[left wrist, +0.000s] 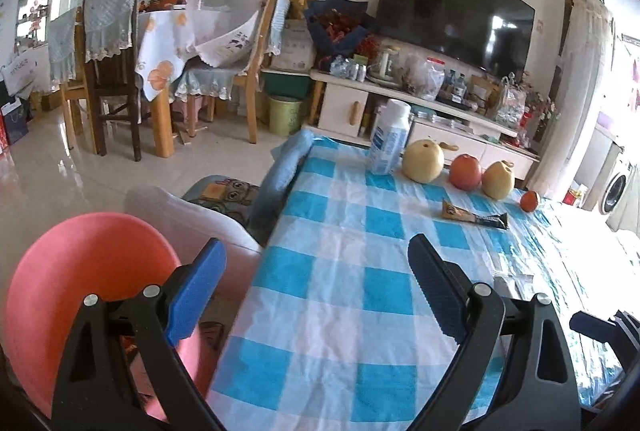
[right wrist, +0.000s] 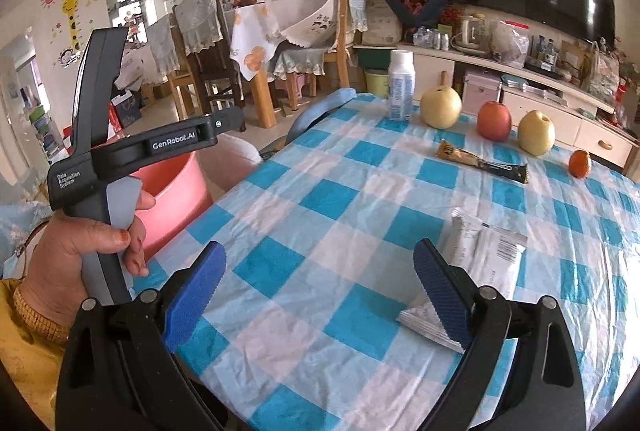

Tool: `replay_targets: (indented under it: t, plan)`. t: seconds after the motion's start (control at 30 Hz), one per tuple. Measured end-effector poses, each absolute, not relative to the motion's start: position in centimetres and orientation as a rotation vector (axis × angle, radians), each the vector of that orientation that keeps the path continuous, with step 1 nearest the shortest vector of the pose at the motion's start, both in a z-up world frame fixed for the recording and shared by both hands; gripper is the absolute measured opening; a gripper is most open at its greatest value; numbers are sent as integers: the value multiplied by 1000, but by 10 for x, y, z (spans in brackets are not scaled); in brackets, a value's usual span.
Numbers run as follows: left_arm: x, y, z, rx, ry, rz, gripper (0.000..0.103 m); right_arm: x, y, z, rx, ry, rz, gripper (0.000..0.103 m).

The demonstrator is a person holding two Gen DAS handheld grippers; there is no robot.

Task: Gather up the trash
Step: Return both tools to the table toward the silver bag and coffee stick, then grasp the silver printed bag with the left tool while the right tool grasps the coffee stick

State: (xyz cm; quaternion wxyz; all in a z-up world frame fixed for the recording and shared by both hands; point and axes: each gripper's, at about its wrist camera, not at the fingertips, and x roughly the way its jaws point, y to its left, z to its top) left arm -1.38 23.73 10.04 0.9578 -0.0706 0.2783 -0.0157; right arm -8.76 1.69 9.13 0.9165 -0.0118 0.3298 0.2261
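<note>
Trash: white crinkled foil wrapper [right wrist: 472,271] lies lengthwise just beyond the wide-open, empty right gripper [right wrist: 320,295], touching its right fingertip; left gripper [left wrist: 316,291], likewise wide and empty, is farther.

Open checked tablecloth [right wrist: 320,215] is lying ahead, while a bottle [right wrist: 401,85], fruit row [right wrist: 494,120] and wrappers [right wrist: 482,162] are crowding its far side.

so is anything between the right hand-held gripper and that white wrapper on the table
Nothing visible. The white wrapper lies flat on the checked tablecloth just ahead of the open right hand-held gripper, beside its right finger. The fruit and snack bar wrapper sit farther back.
</note>
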Motion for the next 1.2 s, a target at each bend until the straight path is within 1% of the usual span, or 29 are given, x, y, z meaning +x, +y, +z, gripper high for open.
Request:
replay_targets:
  t: [0.37, 0.7, 0.9, 1.2]
  plan:
    - [-9, 188, 92, -109, 604, -138, 93, -80, -32, 90, 28, 680, 398, 94]
    - [-10, 126, 82, -6, 642, -265, 93, -65, -90, 86, 101, 689, 299, 94]
    - [-15, 79, 72, 12, 696, -394, 93, -53, -133, 84, 146, 695, 216, 94]
    - [-21, 4, 45, 143, 806, -521, 93, -21, -195, 68, 251, 746, 94, 94]
